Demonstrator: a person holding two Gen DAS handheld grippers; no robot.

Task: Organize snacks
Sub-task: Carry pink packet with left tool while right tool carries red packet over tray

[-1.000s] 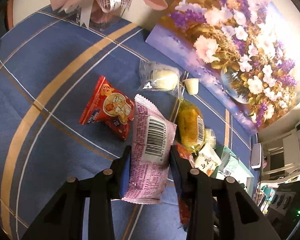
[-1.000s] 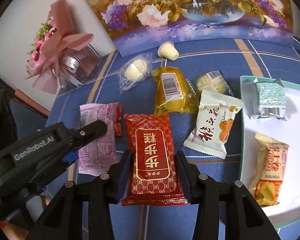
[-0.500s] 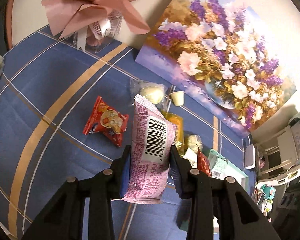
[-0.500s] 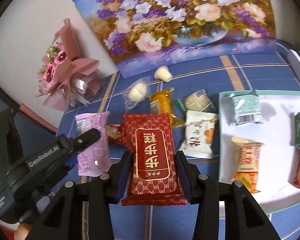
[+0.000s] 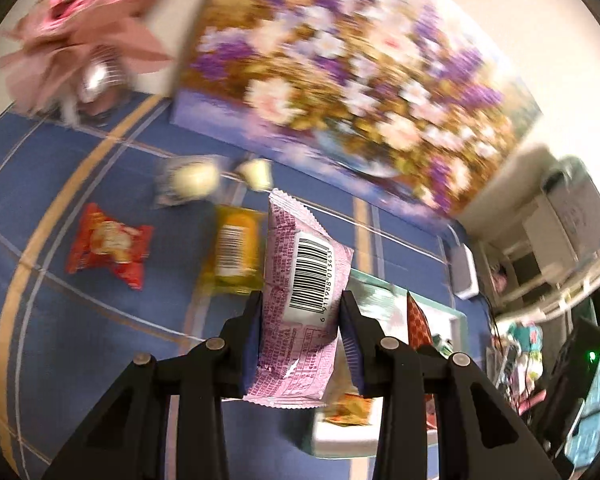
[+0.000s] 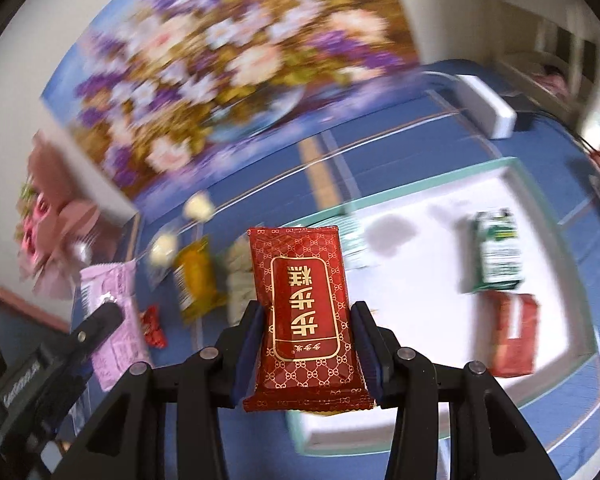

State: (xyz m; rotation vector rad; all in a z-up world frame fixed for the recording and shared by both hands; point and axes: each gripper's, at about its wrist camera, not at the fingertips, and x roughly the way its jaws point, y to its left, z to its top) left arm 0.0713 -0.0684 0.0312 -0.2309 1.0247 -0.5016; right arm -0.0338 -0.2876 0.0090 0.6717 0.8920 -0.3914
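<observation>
Carrying both packs toward tray [image 6: 428,200]: left tool [image 5: 300,316] clamped on pink pack [image 5: 300,304], right tool [image 6: 306,316] clamped on red pack [image 6: 304,300], now lifted off surface [image 5: 80,340], above tray's near edge; drop-off likely next.

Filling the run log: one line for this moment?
left gripper: shut on pink packet | right gripper: shut on red packet | tray: below

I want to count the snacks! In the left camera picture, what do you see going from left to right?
Red snack packet → yellow snack packet → pink snack packet held in the left hand-held gripper → tip of the dark red packet.
</observation>
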